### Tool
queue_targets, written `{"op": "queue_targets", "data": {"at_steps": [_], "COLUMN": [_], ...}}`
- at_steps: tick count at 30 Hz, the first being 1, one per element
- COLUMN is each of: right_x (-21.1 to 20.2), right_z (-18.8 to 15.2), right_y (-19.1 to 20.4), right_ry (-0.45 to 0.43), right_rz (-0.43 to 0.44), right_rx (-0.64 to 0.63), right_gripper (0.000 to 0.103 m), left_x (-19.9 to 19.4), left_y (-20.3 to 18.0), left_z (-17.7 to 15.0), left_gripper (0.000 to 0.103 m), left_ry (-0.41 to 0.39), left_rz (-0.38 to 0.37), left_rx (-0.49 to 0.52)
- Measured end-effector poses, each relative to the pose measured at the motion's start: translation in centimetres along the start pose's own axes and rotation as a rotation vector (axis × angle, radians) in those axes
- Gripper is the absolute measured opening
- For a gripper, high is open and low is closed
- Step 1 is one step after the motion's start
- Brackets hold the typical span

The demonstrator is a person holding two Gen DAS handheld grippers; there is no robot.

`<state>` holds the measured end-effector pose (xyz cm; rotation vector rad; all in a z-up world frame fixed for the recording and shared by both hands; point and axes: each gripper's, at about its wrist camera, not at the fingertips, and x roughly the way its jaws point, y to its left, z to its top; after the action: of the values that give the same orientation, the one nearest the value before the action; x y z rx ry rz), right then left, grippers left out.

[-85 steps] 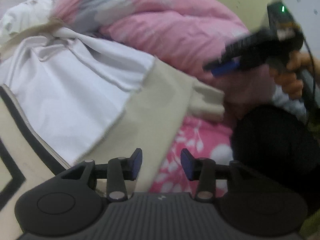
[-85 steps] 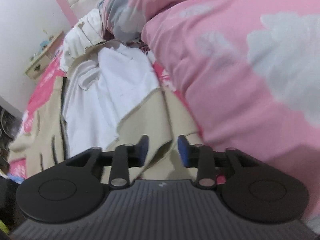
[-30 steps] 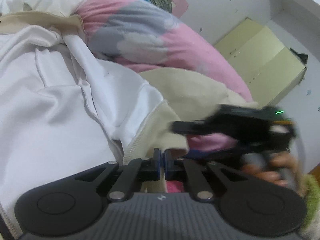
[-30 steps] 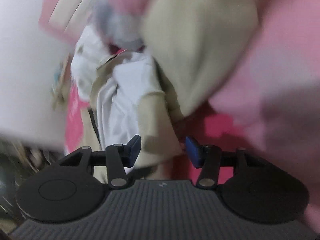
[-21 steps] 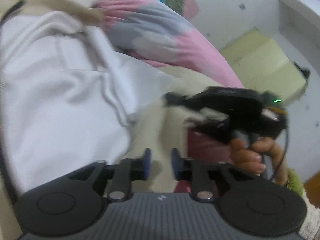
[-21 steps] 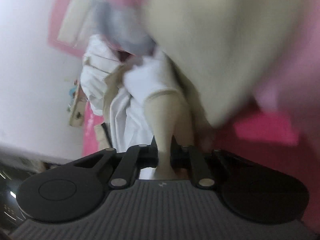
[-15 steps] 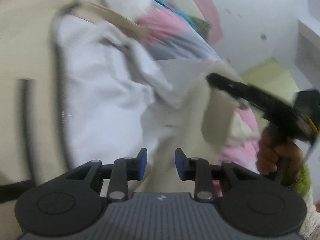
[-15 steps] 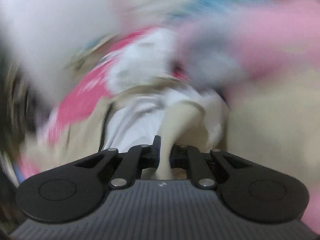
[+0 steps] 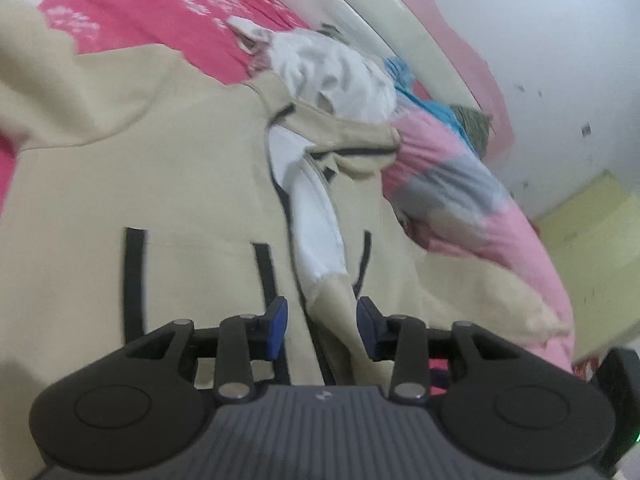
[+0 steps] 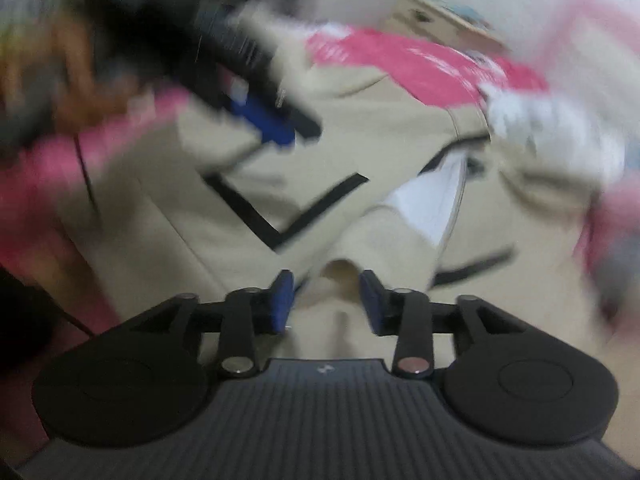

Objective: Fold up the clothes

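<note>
Left wrist view shows the beige hooded jacket [image 9: 160, 184] now spread flat across the pink bed sheet [image 9: 168, 24], its front closed over the white lining [image 9: 316, 224] that lay wide open a second ago, beside the pink quilt [image 9: 472, 200]. Both grippers have let go: the left gripper [image 9: 322, 327] is opening, its jaws part-way apart with the beige cuff [image 9: 340, 308] lying loose between them, and the right gripper [image 10: 327, 303] is opening too, over that cuff, unpinched. With the sleeve laid across the front, the first fold looks done.
</note>
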<state>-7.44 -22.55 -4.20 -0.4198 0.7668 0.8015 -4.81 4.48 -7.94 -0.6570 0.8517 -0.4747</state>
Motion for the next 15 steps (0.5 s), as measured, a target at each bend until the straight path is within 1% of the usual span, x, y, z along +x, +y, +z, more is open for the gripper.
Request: {"op": "queue_targets", "data": {"at_steps": [1, 2, 3, 5, 7, 8, 10, 11, 12, 14, 15], "right_x": [-0.3, -0.6, -0.5, -0.3, 0.1, 0.6, 2.2, 2.9, 3.5, 4.1, 4.1], "right_z": [-0.6, -1.3, -2.0, -3.6, -5.7, -6.6, -8.0, -8.4, -8.7, -9.0, -9.1], "right_y": [-1.0, -2.2, -3.5, -6.3, -9.2, -10.2, -11.8, -12.3, -12.6, -12.8, -12.7], "right_ry": [-0.023, -0.04, -0.053, -0.087, -0.123, -0.136, -0.162, -0.167, -0.167, -0.167, -0.172], "right_rz": [0.014, 0.02, 0.017, 0.012, 0.065, 0.117, 0.209, 0.227, 0.235, 0.241, 0.24], "right_rx": [0.12, 0.245, 0.373, 0.645, 0.945, 1.062, 1.276, 1.35, 1.409, 1.477, 1.492], "right_gripper": [0.051, 0.052, 0.052, 0.052, 0.052, 0.052, 0.051, 0.051, 0.051, 0.05, 0.05], "left_x": [0.4, 0.8, 1.5, 1.7, 2.1, 2.3, 3.2, 3.9, 4.6, 6.6, 7.8], "left_y": [-0.3, -1.0, -1.5, -2.8, -4.2, -4.9, -7.2, -8.4, -9.6, -11.4, -12.0], "left_z": [-0.1, -0.1, -0.4, -0.7, -0.9, -1.1, -1.6, -2.0, -2.5, -3.8, -4.5], "left_gripper": [0.041, 0.042, 0.043, 0.045, 0.045, 0.045, 0.052, 0.057, 0.059, 0.061, 0.061], "left_ry": [0.01, 0.018, 0.018, 0.018, 0.021, 0.023, 0.051, 0.077, 0.104, 0.16, 0.186], "left_rz": [-0.009, -0.021, -0.032, -0.054, -0.068, -0.074, -0.058, -0.044, -0.029, 0.025, 0.078], "left_rx": [0.016, 0.038, 0.061, 0.113, 0.185, 0.223, 0.393, 0.487, 0.58, 0.768, 0.852]}}
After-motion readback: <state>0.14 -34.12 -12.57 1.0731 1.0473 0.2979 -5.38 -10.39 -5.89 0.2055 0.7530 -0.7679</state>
